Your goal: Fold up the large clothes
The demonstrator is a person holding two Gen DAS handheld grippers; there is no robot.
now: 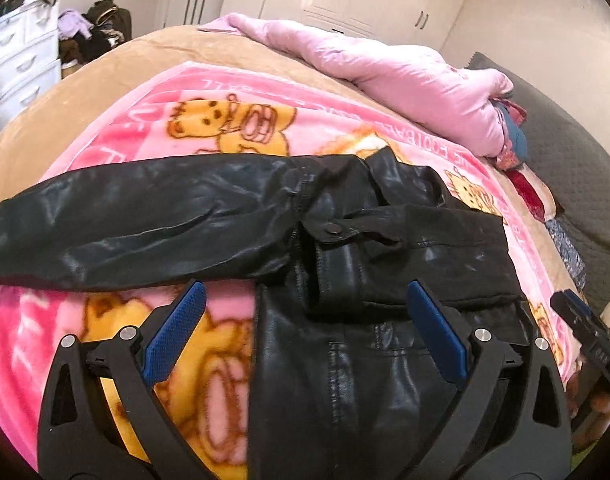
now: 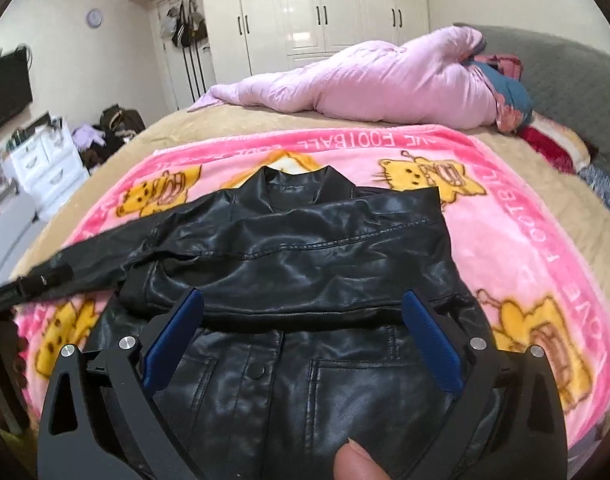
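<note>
A black leather jacket (image 1: 345, 248) lies on a pink cartoon blanket (image 1: 209, 124) on the bed. One sleeve (image 1: 117, 220) stretches out to the left; the other sleeve (image 2: 313, 240) is folded across the chest. My left gripper (image 1: 305, 292) is open and empty, just above the jacket's left side. My right gripper (image 2: 303, 300) is open and empty, above the jacket's front (image 2: 305, 384), below the folded sleeve. The right gripper also shows at the right edge of the left wrist view (image 1: 585, 328).
A pink quilt (image 2: 365, 84) is bunched at the far side of the bed, with a grey headboard (image 2: 565, 92) to the right. White drawers (image 2: 45, 160) and piled clothes (image 2: 113, 128) stand left of the bed. White wardrobes (image 2: 325, 8) line the back wall.
</note>
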